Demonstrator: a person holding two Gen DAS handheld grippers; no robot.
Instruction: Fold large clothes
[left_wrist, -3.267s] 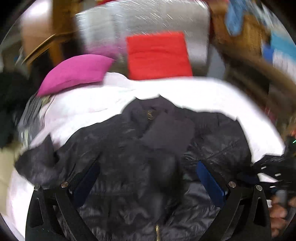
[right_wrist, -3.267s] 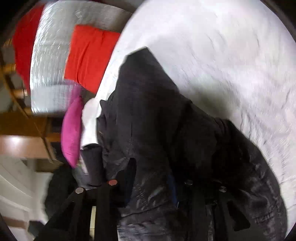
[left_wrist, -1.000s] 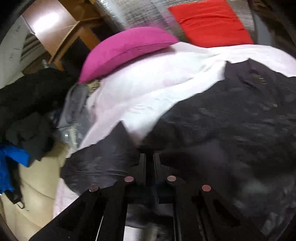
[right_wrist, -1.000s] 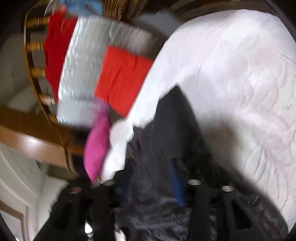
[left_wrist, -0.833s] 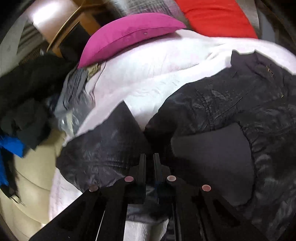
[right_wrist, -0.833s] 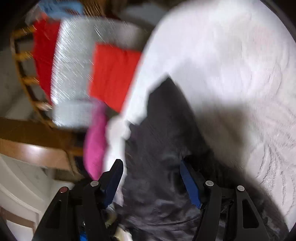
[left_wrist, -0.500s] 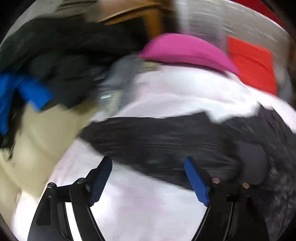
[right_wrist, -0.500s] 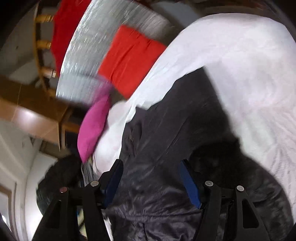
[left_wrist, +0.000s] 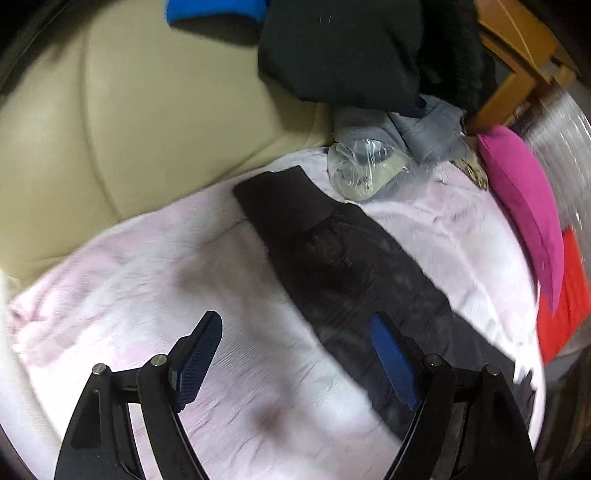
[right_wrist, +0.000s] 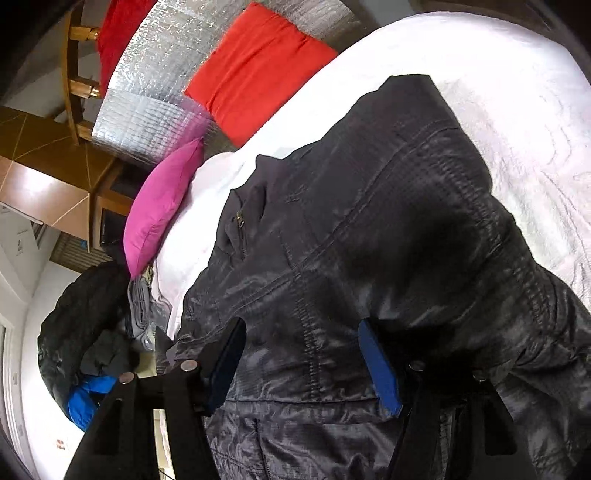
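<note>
A: Since a second ago, both grippers have let go of the shiny black quilted jacket (right_wrist: 369, 240) and their jaws now stand wide apart. What does the left wrist view show, starting at the left?

B: At far left, a beige padded cushion (left_wrist: 147, 129) sits behind a pale pink bedsheet (left_wrist: 147, 277). The left gripper (left_wrist: 295, 343) hovers over that sheet with its blue pads (left_wrist: 197, 360) spread and nothing between them. One long black sleeve of the jacket (left_wrist: 351, 277) lies flat on the sheet, running diagonally under the right-hand pad. Beyond the cuff are a clear plastic bag (left_wrist: 362, 166), a crumpled grey cloth (left_wrist: 417, 129) and a heap of dark clothes (left_wrist: 351, 48). At far right, a magenta pillow (left_wrist: 524, 199) lies beside a red cushion (left_wrist: 565, 302).

A: And the right wrist view?

B: At left, a pile of dark garments (right_wrist: 81, 314) with a blue piece sits on the floor. The same magenta pillow and red cushion are further up, against a silver foil mat (right_wrist: 162, 74). The right gripper (right_wrist: 303, 362) hangs open just above the jacket body, gripping nothing. The jacket lies spread on the white sheet, its collar pointing toward the pillow. Bare sheet fills the far right.
</note>
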